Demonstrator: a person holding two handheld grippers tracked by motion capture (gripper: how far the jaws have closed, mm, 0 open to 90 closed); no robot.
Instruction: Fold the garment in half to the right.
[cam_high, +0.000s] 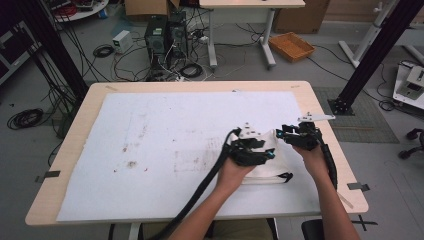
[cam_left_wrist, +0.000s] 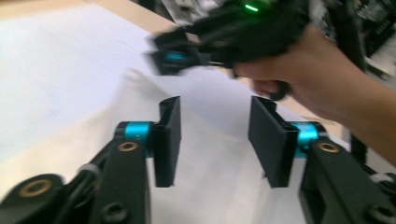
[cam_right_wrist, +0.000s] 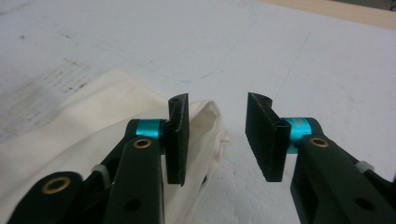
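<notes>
Desk (cam_high: 75, 145): light wood top, most of it covered by a white sheet (cam_high: 165, 130) with faint brown stains left of centre.
Cloth bag (cam_high: 267, 172): cream fabric, folded flat on the white sheet at the right side of the desk, near the person's edge; a dark strap end (cam_high: 286, 176) shows at its near right corner.
Left tool (cam_high: 256, 149): held in the person's left hand (cam_high: 232, 172), resting over the cloth bag; jaws stand wide apart with nothing between them. In the left gripper view the cream fabric (cam_left_wrist: 205, 154) lies under and between the jaws.
Right tool (cam_high: 295, 136): held in the person's right hand (cam_high: 312, 157), just beside the far right corner of the bag; jaws parted wide, holding nothing. In the right gripper view a folded edge of the bag (cam_right_wrist: 208, 126) lies just beside the left-hand jaw, the white sheet (cam_right_wrist: 280, 60) beyond.
Relation of the tools: close together, left one nearer the person; the right tool (cam_left_wrist: 187, 56) appears blurred ahead of the left one in the left gripper view.
Cables: a thick black cable (cam_high: 200, 192) trails from the left tool toward the near desk edge.
Surroundings: orange tray (cam_high: 291, 46) on the floor; computer towers (cam_high: 165, 35) with loose cabling behind the desk.
</notes>
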